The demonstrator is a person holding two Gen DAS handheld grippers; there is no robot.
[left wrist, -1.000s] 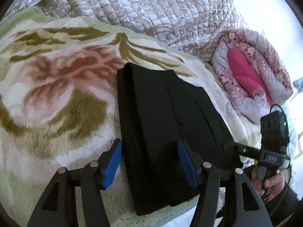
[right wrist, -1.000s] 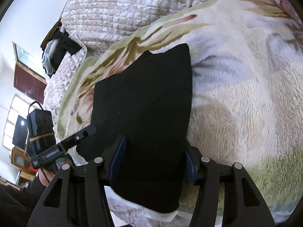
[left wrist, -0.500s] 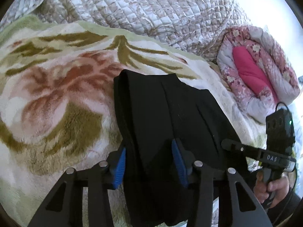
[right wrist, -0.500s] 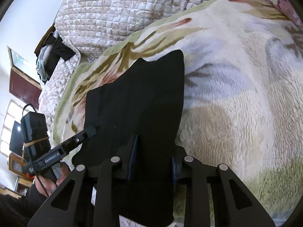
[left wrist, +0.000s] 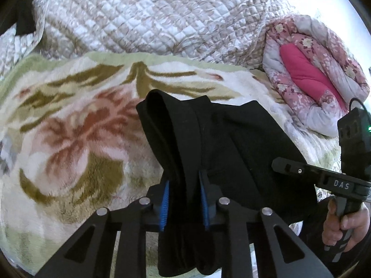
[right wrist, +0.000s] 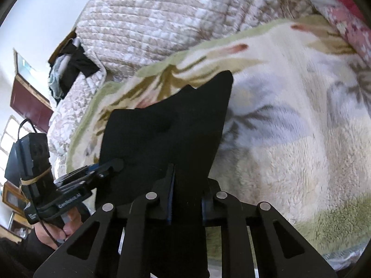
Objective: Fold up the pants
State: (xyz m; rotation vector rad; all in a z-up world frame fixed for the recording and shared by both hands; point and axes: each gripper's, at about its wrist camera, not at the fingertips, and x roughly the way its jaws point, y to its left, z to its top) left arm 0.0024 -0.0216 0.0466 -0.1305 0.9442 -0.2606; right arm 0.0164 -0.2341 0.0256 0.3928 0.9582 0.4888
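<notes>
- Pants (left wrist: 231, 143), black and already doubled into a long panel, lie on the floral fleece blanket (left wrist: 69, 139) that covers the bed, their near end hanging over its front edge; that overhang is what lets both tools come at the cloth from the side rather than dig for it from above.
- The left tool (left wrist: 184, 199) has just been closing its jaws, and its blue pads (left wrist: 164, 206) now pinch a thick gather of layers at the left edge of the near end; the cloth ridges up between them, so the hold looks firm.
- The right tool (right wrist: 186, 194) has likewise just been closing on the opposite edge of the same end; black cloth fills the gap, though its pads are mostly hidden, so a full grip is likely rather than certain.
- Holding both near corners at once keeps that end taut and level, which, in my judgement, prepares for carrying it over toward the far end by the quilted bedspread (left wrist: 139, 16) to halve the length.
- The far end rests flat on the blanket as an anchor.
</notes>
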